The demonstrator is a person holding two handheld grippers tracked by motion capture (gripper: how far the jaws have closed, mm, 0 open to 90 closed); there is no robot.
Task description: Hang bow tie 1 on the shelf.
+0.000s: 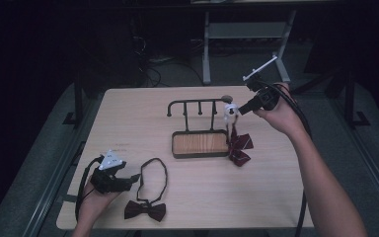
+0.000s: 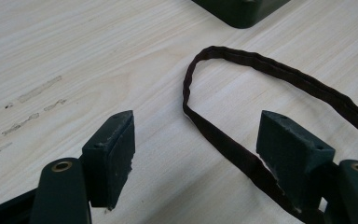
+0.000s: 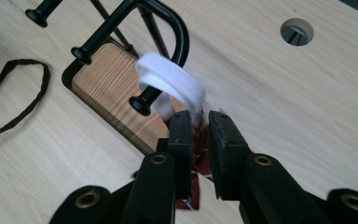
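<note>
The white strap (image 3: pixel 177 84) of a dark red bow tie (image 1: pixel 239 146) was looped over the end peg of the black rack (image 1: pixel 197 106), and the right gripper (image 3: pixel 199 135) had it pinched, jaws drawn narrow with the band between them just below the peg. From above, that bow tie hung off the rack's right end, its lower part down on the table (image 1: pixel 276 197) beside the wooden base (image 1: pixel 200 143). The right hand (image 1: pixel 276 111) held its gripper (image 1: pixel 234 111) up at rack height, cable trailing back along the forearm.

Over on the near left, the left gripper (image 1: pixel 135 177) sat low by the table edge, the hand (image 1: pixel 96 200) behind it. Its jaws stood wide apart, nothing between them but bare tabletop, and the dark strap (image 2: pixel 242 107) of a second bow tie (image 1: pixel 145 210) curved past just ahead, running under the right-hand jaw in that gripper's own view. That second tie lay flat near the front edge, its strap making a long loop (image 1: pixel 153 177) toward the rack. A round hole (image 3: pixel 297 31) showed in the tabletop beyond the rack.
</note>
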